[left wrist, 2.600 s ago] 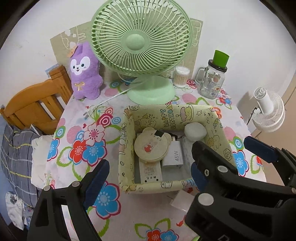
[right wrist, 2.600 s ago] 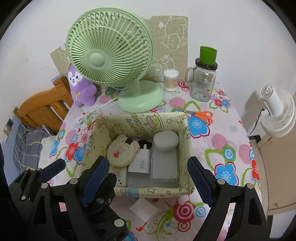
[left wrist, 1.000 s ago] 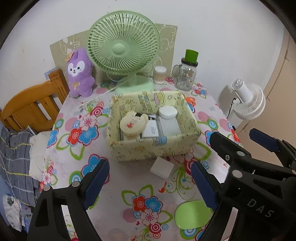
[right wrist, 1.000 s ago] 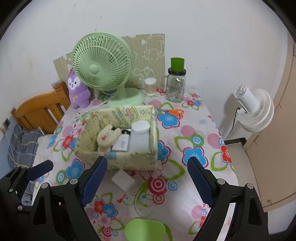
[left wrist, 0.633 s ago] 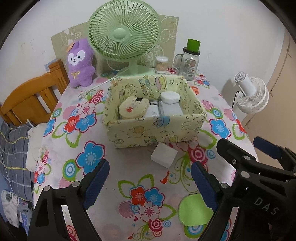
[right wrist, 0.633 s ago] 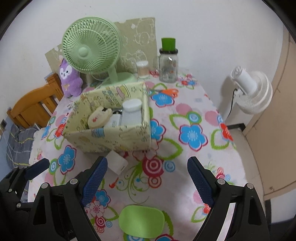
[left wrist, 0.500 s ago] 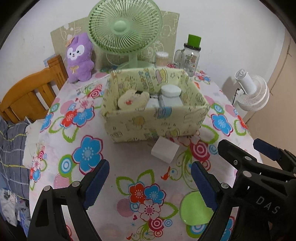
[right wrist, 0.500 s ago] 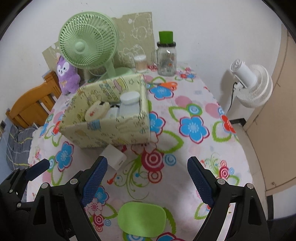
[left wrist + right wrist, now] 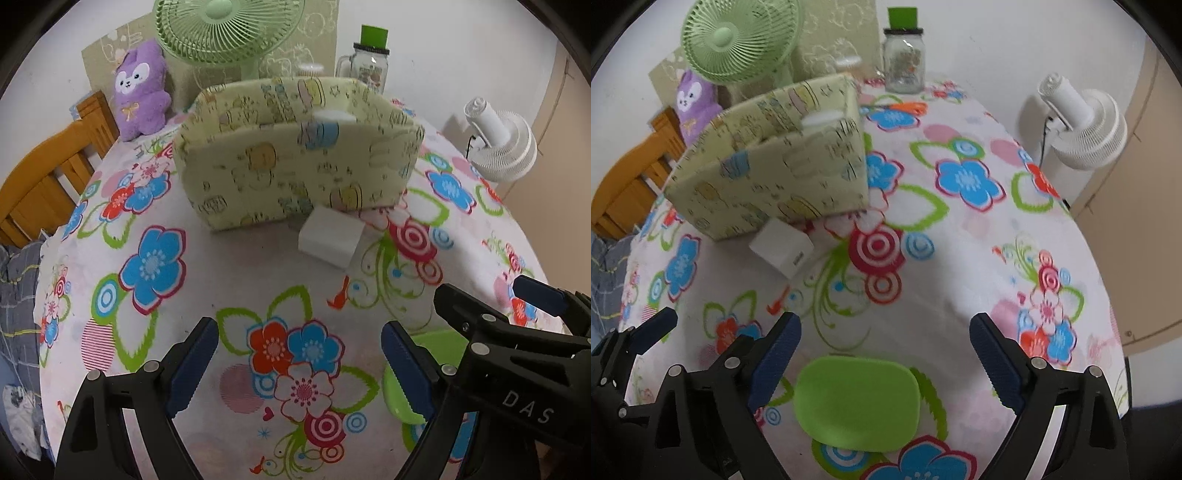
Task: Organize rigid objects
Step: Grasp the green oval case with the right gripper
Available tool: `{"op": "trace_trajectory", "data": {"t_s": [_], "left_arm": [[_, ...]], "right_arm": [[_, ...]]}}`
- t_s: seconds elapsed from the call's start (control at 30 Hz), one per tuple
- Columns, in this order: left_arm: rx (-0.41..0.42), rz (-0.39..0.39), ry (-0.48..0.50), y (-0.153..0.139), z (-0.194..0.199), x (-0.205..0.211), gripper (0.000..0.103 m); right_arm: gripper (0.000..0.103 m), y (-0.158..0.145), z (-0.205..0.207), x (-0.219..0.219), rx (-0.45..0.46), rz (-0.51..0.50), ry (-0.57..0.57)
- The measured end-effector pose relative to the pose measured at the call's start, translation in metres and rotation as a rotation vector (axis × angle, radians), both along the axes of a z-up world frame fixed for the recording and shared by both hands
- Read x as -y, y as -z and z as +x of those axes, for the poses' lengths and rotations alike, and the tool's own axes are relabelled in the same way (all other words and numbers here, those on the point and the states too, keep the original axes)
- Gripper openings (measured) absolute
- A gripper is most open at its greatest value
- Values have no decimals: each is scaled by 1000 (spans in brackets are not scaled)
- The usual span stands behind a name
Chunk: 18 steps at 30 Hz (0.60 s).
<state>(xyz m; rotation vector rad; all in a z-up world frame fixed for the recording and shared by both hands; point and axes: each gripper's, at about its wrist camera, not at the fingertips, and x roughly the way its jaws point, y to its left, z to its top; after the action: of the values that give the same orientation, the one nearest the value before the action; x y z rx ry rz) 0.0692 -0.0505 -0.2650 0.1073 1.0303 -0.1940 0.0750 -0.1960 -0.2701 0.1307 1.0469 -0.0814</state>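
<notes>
A pale yellow cartoon-print box (image 9: pixel 295 162) stands mid-table, also in the right wrist view (image 9: pixel 768 162); a white round lid (image 9: pixel 822 117) shows above its rim. A white block (image 9: pixel 330 236) lies just in front of the box, and shows in the right wrist view (image 9: pixel 781 245). A flat green rounded lid (image 9: pixel 857 402) lies on the floral tablecloth, directly below my right gripper (image 9: pixel 884 365), which is open and empty. The left wrist view shows part of the lid (image 9: pixel 402 384) beside the right finger. My left gripper (image 9: pixel 299 362) is open, empty, low over the cloth.
A green desk fan (image 9: pixel 225 33), a purple plush (image 9: pixel 142 90) and a glass jar with green cap (image 9: pixel 903 55) stand at the table's back. A white fan (image 9: pixel 1078 122) stands off the right edge. A wooden chair (image 9: pixel 44 177) is at the left.
Both grippers have pulled back from the box and dropped low toward the table's near side. The green lid now lies between the right gripper's fingers. Both stay open.
</notes>
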Motion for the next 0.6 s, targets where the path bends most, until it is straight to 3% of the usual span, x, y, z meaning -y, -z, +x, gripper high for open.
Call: {"op": "trace_trajectory", "data": {"t_s": [0.27, 0.6], "left_arm": [[-21, 37, 50, 17, -8, -4, 91], [-42, 32, 73, 30, -19, -9, 91]], "right_arm": [[96, 26, -11, -6, -70, 41, 67], [97, 39, -20, -20, -89, 16, 41]]}}
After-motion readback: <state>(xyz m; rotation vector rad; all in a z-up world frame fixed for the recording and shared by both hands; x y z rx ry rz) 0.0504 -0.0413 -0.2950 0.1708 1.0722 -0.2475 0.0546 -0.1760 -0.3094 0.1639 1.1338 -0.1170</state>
